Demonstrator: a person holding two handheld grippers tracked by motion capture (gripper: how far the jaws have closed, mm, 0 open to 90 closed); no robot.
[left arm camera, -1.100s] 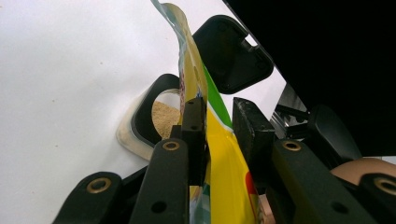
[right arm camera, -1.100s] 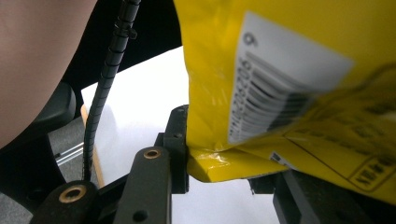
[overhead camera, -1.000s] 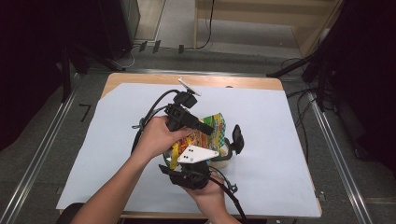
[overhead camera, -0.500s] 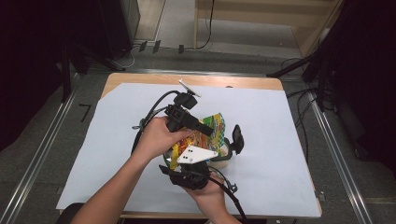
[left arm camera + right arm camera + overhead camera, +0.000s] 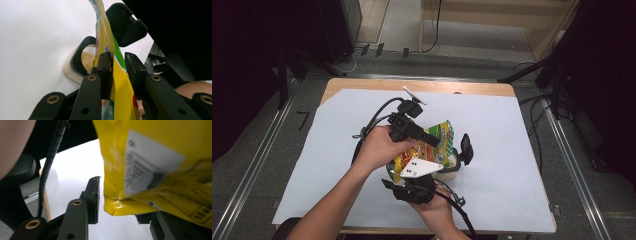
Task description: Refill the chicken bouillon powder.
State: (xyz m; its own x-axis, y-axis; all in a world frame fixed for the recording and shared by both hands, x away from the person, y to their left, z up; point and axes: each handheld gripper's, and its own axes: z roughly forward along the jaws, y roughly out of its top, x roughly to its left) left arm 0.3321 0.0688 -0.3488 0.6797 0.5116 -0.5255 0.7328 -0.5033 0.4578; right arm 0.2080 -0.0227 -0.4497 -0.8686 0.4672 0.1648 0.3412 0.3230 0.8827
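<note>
Pouring is the step in hand, by our reading: a yellow bag (image 5: 432, 142) is tipped over a container (image 5: 451, 170) in mid-bench (image 5: 512, 150), and tan crumbs already lie inside it.

Left side first. Our left gripper (image 5: 117, 65) pinches the bag's upper edge; its jaws stand fairly close together, the glossy film squeezed flat against one pad, the other just beside it. Beyond the jaws we see the container's rounded dark rim around a coarse, sandy fill (image 5: 88, 58), and its black hinged lid (image 5: 466, 148) standing open.

Moving right. Our right gripper (image 5: 120, 202) sits under the bag's bottom corner; its jaws have just been opening, with the crimped seam between them but not pressed by the near pad. We count it as loose.

Bag: thin crinkly plastic, yellow with green and red print, white barcode label. Bench cover: smooth pale sheet.

Next move, we judge: raise the bottom corner higher, keeping the mouth over the rim, or crumbs spill onto the sheet.
</note>
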